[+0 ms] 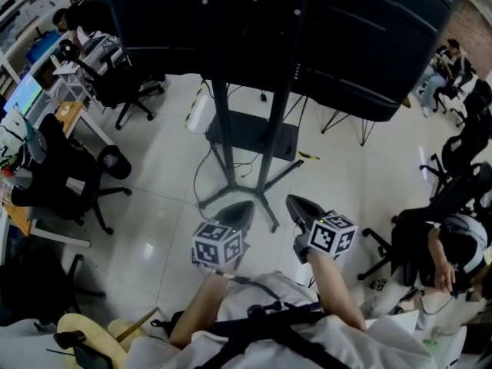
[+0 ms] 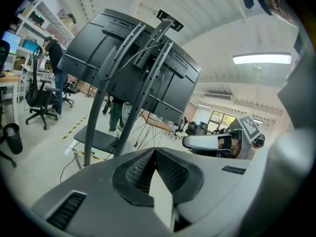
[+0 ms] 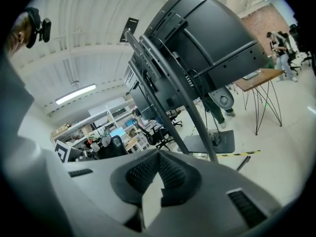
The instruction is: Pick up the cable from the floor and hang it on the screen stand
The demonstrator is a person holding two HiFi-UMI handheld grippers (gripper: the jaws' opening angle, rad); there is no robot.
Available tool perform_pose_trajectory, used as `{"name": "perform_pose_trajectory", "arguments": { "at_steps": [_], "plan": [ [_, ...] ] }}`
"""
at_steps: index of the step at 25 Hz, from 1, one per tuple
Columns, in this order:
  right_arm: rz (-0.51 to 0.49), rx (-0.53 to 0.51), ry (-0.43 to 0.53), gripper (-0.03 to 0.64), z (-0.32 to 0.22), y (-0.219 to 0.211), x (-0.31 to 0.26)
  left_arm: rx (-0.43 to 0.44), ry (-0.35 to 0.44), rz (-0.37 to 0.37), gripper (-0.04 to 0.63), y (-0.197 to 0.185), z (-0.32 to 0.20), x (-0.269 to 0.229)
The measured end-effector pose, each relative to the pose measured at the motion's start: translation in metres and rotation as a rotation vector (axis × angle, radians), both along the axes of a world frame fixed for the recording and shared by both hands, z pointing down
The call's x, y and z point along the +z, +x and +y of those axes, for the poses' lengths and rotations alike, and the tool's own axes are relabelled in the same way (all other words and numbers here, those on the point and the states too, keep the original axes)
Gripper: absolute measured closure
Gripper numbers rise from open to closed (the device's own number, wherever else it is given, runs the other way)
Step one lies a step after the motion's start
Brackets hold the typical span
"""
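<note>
The big black screen (image 1: 307, 29) sits on a stand with two dark poles (image 1: 221, 129) that run down to splayed feet (image 1: 265, 202) on the pale floor. A thin black cable (image 1: 197, 177) loops over the floor left of the poles; in the left gripper view the cable (image 2: 69, 164) lies by the stand's low shelf. My left gripper (image 1: 244, 204) and right gripper (image 1: 296, 202) hover side by side just short of the feet. Both are shut with nothing between the pads. The left gripper (image 2: 154, 149) and the right gripper (image 3: 158, 153) each point up at the screen's back.
A black shelf plate (image 1: 254, 137) sits low on the stand. Office chairs (image 1: 69, 183) and a dark bin (image 1: 114, 160) stand at the left beside desks. At the right are more chairs and a seated person (image 1: 450, 256). Yellow tape (image 1: 191, 110) marks the floor.
</note>
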State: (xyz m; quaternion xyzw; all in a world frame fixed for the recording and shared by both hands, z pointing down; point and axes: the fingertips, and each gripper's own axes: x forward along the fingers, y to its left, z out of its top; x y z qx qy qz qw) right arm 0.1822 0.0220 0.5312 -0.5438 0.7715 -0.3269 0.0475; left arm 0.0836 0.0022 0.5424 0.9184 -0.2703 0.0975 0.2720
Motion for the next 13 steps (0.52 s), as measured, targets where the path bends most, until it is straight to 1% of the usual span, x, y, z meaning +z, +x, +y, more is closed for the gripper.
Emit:
{"name": "perform_pose_trajectory", "arguments": {
  "at_steps": [3,13],
  "plan": [
    [-0.008,-0.002,-0.004,0.609,-0.0032,0.0001,0.0014,-0.015,-0.001,0.000,0.595,-0.0031,-0.0046,-0.0001],
    [0.020,-0.007,-0.002,0.609,-0.0105,-0.0056,-0.0006,-0.024,0.002,0.000,0.595,-0.0084,-0.0116,-0.0017]
  ]
}}
